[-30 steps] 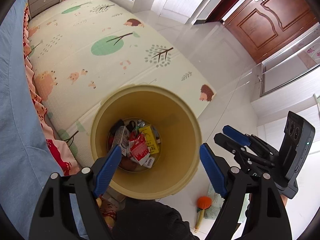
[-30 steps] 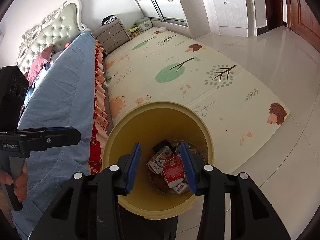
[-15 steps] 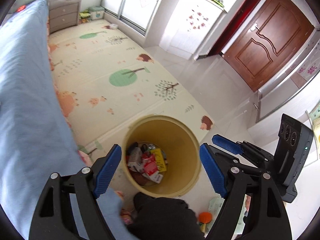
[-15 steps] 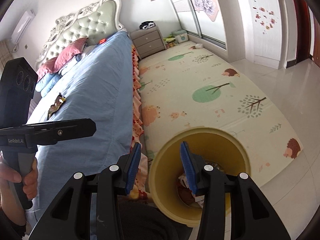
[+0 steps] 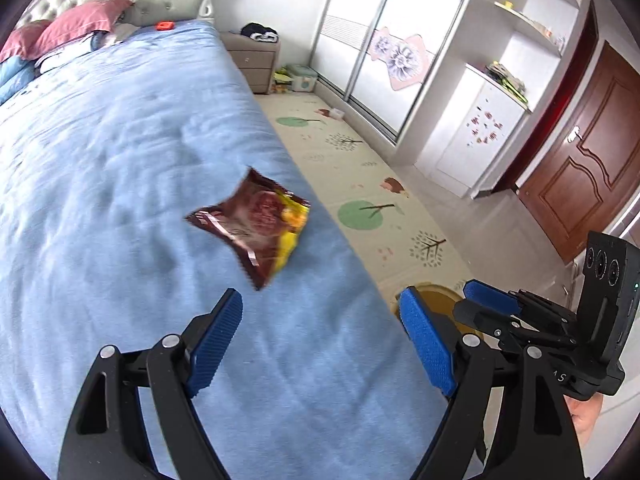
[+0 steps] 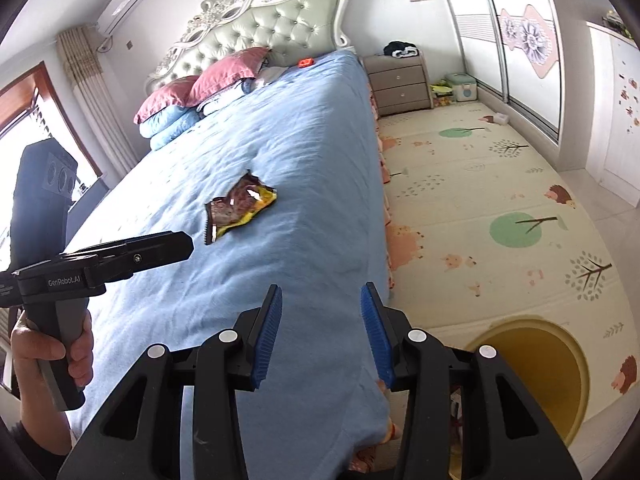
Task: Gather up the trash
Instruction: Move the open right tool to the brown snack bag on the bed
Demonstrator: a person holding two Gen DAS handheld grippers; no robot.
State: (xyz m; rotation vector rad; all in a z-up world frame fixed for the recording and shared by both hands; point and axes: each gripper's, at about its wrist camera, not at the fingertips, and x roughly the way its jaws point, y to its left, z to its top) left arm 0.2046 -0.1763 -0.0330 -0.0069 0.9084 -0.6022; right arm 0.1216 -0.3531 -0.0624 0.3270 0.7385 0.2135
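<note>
A brown and yellow snack wrapper lies flat on the blue bedspread; it also shows in the right wrist view. My left gripper is open and empty, hovering over the bed a short way in front of the wrapper. My right gripper is open and empty above the bed's near edge. The yellow trash bin stands on the floor beside the bed, to the right; only its rim shows in the left wrist view. A small red item lies near the headboard.
Pink and blue pillows lie at the head of the bed. A patterned play mat covers the floor right of the bed. A grey nightstand, sliding wardrobe doors and a brown door stand beyond.
Both grippers have swung up and left from above the bin to over the bed. The wrapper has come into view and the bin has dropped to the lower right.
</note>
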